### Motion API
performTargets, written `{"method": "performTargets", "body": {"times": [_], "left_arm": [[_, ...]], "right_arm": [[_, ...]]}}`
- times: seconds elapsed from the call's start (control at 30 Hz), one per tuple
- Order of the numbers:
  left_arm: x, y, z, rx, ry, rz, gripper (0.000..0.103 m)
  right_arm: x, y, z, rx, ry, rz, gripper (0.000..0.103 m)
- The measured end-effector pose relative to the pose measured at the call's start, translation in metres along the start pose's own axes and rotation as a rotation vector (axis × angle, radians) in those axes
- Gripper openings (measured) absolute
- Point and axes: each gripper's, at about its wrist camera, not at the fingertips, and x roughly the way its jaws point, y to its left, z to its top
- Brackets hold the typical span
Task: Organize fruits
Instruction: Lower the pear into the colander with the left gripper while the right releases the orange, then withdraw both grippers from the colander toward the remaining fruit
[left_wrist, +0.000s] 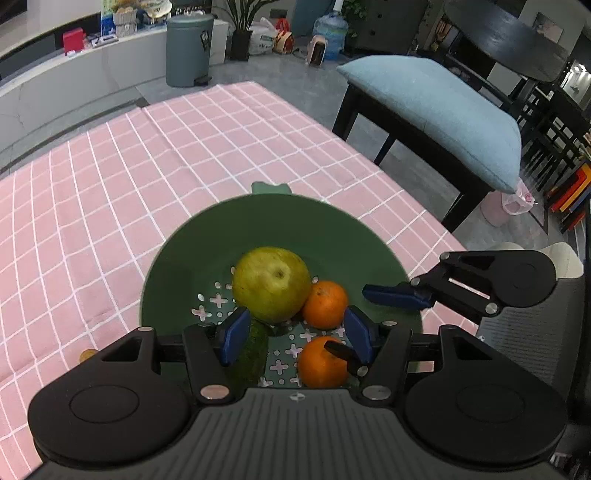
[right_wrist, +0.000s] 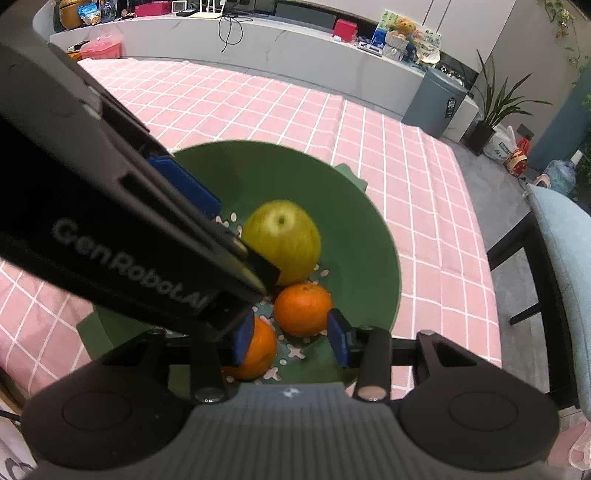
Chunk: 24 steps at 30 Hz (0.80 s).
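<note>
On the left of the bowl's floor a dark green, bumpy-skinned fruit, long in shape, is lying just beside the left pad of the left gripper. That gripper is hanging over the green colander bowl with its jaws standing wide and nothing pressed between the blue pads, likely because its fruit is already down. The bowl is smooth plastic with cross-shaped and round drain holes in its floor, a sensible home for washed fruit, and it is sitting on the pink checked tablecloth.

Moving rightward, a large yellow-green apple-like fruit is resting in the middle, round and matte. Touching its right side is one glossy, dimpled orange, and the nearer orange is lying below it.

Furthest right, the right gripper is hovering at the bowl's near rim. Its jaws are partly apart and gripping nothing; one pad seems to be just beside the nearer orange, so a release looks probable.
</note>
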Motion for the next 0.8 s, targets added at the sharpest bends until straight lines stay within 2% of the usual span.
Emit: {"method": "performTargets", "body": {"times": [0.3,0.6,0.8], "left_arm": [[-0.042,-0.002,-0.012,0.046,-0.077,0.052,0.069],[-0.079,0.014,-0.035,0.079,-0.116,0.135,0.069],[-0.096,0.038,-0.055,0.031,-0.123,0.165,0.069]], "right_arm": [[-0.031,0.017,0.001,0.015,-0.079,-0.030,0.068],[-0.062,0.051,-0.001,0.057,-0.182,-0.001,0.069],[-0.068,0.073,0.003,0.044,-0.245,0.030,0.068]]}}
